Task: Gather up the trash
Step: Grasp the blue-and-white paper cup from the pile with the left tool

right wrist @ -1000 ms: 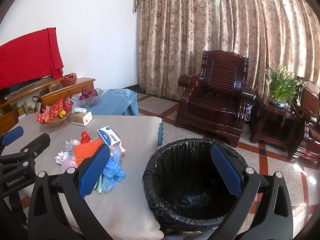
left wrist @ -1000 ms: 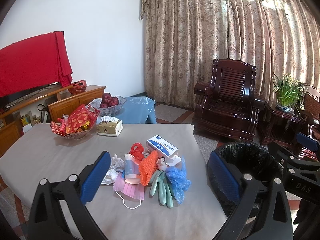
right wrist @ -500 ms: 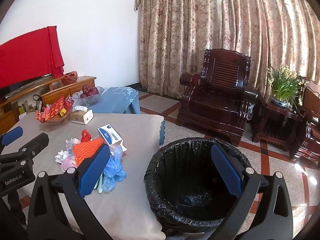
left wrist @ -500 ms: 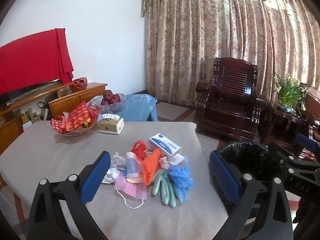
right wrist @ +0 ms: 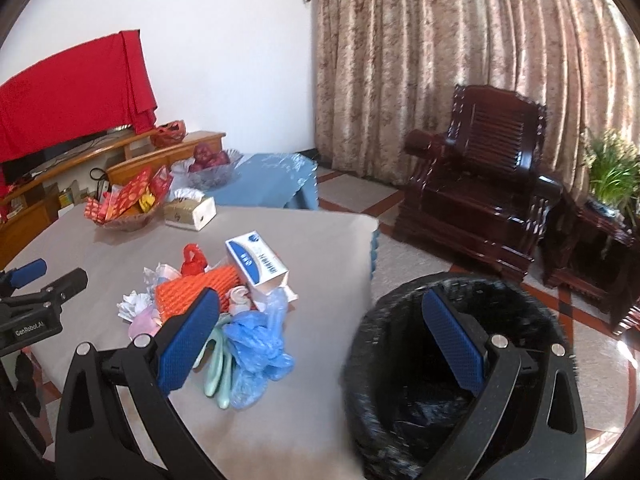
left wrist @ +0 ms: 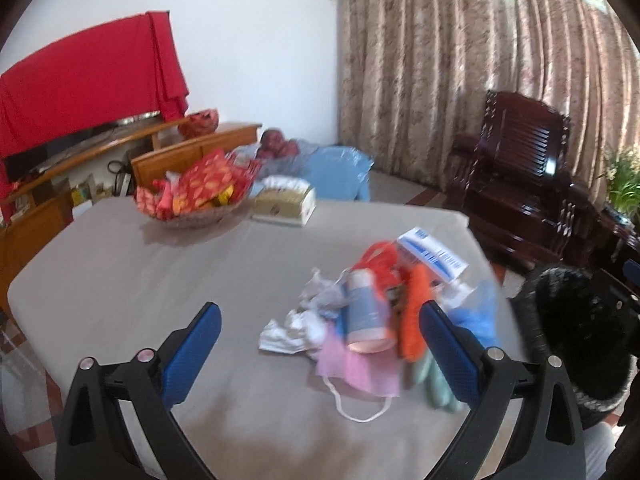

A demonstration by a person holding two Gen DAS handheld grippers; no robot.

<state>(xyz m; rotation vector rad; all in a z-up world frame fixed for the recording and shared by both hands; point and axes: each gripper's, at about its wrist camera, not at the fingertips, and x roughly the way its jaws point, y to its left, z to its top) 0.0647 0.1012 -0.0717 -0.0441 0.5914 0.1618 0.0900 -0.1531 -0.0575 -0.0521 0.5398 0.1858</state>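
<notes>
Non-task stuff: glass bowl of red snack packets [left wrist: 192, 196] at 10 o'clock on the grey-clothed table [left wrist: 140, 280], tissue box [left wrist: 285, 202] just right of it. Behind them, fruit bowl of red apples [right wrist: 208, 164] on a blue-covered side table [right wrist: 276, 180]. Red cloth [left wrist: 84, 96] over the TV at 9. Dark wooden armchair [right wrist: 476, 180] at 2, floral curtains [right wrist: 440, 52] behind, potted plant [right wrist: 612, 172] at 3.
</notes>
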